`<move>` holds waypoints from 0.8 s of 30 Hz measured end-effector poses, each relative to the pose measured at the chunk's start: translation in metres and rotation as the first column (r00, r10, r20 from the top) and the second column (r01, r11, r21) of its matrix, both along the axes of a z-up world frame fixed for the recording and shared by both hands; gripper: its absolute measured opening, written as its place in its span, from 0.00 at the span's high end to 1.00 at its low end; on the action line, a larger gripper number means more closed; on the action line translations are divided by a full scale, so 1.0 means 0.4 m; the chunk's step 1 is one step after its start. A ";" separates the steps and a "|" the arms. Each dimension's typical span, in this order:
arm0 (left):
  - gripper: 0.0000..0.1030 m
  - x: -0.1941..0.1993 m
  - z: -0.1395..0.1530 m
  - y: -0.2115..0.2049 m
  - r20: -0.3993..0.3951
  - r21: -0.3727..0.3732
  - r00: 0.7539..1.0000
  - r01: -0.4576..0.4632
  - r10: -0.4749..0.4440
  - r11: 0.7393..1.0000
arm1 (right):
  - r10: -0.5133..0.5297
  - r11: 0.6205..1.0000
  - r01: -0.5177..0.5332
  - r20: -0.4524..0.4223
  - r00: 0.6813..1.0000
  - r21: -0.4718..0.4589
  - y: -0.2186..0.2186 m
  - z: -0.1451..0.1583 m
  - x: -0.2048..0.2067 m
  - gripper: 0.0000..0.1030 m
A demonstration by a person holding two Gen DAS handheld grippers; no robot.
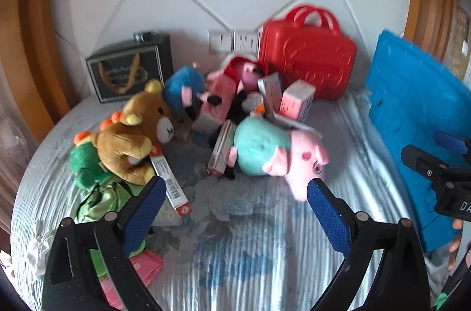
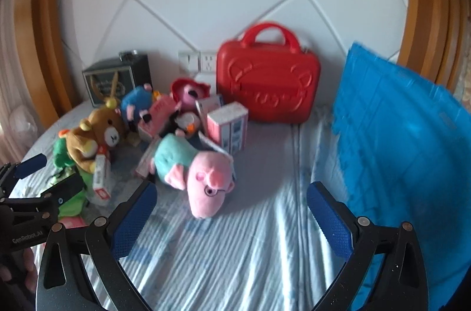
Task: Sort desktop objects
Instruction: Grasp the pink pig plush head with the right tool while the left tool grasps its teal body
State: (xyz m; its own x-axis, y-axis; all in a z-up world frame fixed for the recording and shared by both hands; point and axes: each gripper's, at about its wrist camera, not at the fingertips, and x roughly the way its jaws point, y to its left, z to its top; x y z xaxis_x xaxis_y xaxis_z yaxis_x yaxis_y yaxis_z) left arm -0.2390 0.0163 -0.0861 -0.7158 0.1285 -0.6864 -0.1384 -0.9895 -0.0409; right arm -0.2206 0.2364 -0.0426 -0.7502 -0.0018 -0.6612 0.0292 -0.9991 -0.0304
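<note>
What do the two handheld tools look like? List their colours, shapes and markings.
Both match: the left tool and right tool have black, curved, ribbed frames with round silver rivets and two long fingers faced in blue textured pads. White lettering marks the black bodies; "GenRobot.AI" reads on the left one. No sleeves show.

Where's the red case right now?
In both views the red case stands upright at the back against the white wall, right of the wall sockets, behind the toy pile.
</note>
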 end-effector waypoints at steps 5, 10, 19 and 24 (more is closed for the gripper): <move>0.06 -0.104 -0.096 0.017 0.066 -0.045 0.998 0.005 -0.003 0.999 | 0.009 1.000 -0.007 0.143 0.990 -0.016 0.005 -0.140 -0.123 0.00; 0.06 -0.170 -0.148 0.026 0.086 -0.111 0.996 0.025 -0.016 0.994 | 0.035 0.998 -0.022 0.251 0.967 -0.054 -0.019 -0.271 -0.235 0.00; 0.06 -0.262 -0.221 0.068 0.138 -0.107 0.987 0.094 -0.079 0.990 | 0.039 0.999 -0.032 0.367 0.930 -0.024 -0.022 -0.437 -0.360 0.00; 0.06 -0.292 -0.266 0.121 0.169 -0.106 0.978 0.139 -0.120 0.985 | -0.041 0.996 0.065 0.327 0.944 -0.065 0.108 -0.413 -0.376 0.00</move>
